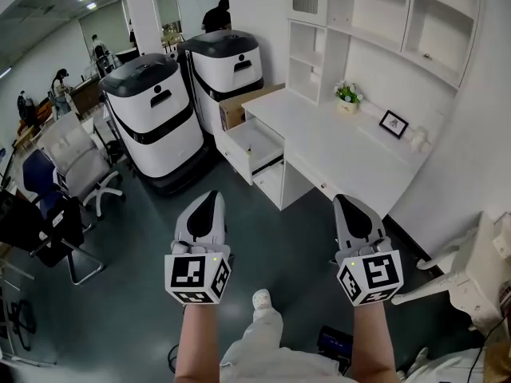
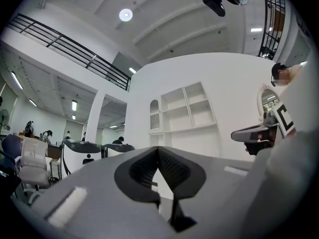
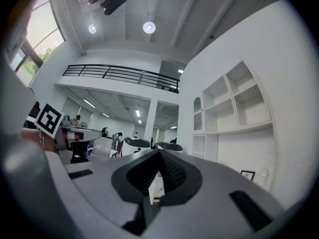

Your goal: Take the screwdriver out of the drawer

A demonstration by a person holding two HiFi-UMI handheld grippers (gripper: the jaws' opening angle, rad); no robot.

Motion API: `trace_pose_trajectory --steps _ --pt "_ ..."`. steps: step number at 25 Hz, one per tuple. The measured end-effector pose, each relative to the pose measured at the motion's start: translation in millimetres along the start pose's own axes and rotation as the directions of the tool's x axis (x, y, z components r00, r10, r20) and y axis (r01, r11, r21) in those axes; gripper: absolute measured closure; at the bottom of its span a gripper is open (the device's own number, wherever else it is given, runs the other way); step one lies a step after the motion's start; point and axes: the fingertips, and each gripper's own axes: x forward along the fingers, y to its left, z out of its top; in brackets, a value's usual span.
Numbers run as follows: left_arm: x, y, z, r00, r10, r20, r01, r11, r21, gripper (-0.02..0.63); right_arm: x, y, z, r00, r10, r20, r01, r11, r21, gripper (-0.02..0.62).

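Both your claws are pinched shut and empty — left gripper point(image 1: 209, 199) and right gripper point(image 1: 352, 203) held level, well short of the desk point(image 1: 335, 146), likely just staging — open drawer point(image 1: 236, 158) at 12 o'clock, screwdriver presumably inside, too small to see.

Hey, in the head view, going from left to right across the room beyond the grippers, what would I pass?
In order: pale office chair → nearer grey-topped machine → open drawer → potted flowers → framed picture.
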Motion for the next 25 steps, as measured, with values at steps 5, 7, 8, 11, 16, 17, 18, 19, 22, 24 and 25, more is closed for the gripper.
trace_pose_trajectory --steps 5,7,8,11,16,17,18,19,22,24,25 --pt "60.0 28.7 -16.3 1.0 -0.003 -0.025 0.003 1.0 -0.007 0.598 63.3 -19.4 -10.9 1.0 -0.009 -0.016 0.009 1.0 0.007 0.589" --pt "85.8 43.4 -19.7 1.0 -0.005 -0.027 0.004 1.0 -0.008 0.598 91.7 -27.6 -11.9 1.0 -0.015 -0.016 0.015 1.0 0.009 0.589" --pt "98.6 51.5 -21.5 1.0 -0.005 -0.027 0.004 1.0 -0.01 0.598 106.7 -31.1 -12.5 1.0 -0.016 -0.017 0.016 1.0 0.01 0.589" --pt "135.9 75.6 -30.4 0.999 -0.001 -0.034 0.001 1.0 -0.026 0.598 153.5 -38.7 -15.6 0.999 -0.014 -0.03 0.014 1.0 0.004 0.589" --pt "188.2 105.7 -50.1 0.998 -0.003 -0.057 0.001 0.999 -0.049 0.598 220.8 -42.8 -20.2 0.999 0.006 -0.045 -0.006 1.0 -0.011 0.589" --pt "196.6 111.3 -52.3 0.998 -0.003 -0.06 0.0 0.999 -0.05 0.598 231.6 -43.1 -19.3 0.999 0.009 -0.04 -0.01 1.0 -0.012 0.589" --pt "204.0 116.8 -54.1 0.998 -0.001 -0.062 -0.002 0.999 -0.05 0.598 241.4 -43.0 -19.0 0.999 0.014 -0.036 -0.014 1.0 -0.012 0.589" --pt "210.4 121.8 -55.9 0.998 0.001 -0.063 -0.004 0.999 -0.05 0.598 250.0 -42.8 -19.9 0.999 0.018 -0.034 -0.019 1.0 -0.012 0.589" --pt "224.5 133.6 -60.6 0.998 0.004 -0.068 -0.007 0.999 -0.049 0.598 269.2 -44.6 -27.4 0.999 0.023 -0.046 -0.023 1.0 -0.004 0.589" --pt "232.2 139.6 -62.6 0.997 0.009 -0.07 -0.012 0.999 -0.046 0.598 278.4 -48.1 -31.9 0.998 0.021 -0.052 -0.021 1.0 0.004 0.589" --pt "235.8 141.8 -64.0 0.997 0.012 -0.072 -0.015 0.999 -0.045 0.598 282.1 -50.2 -34.0 0.998 0.02 -0.054 -0.02 1.0 0.007 0.589"
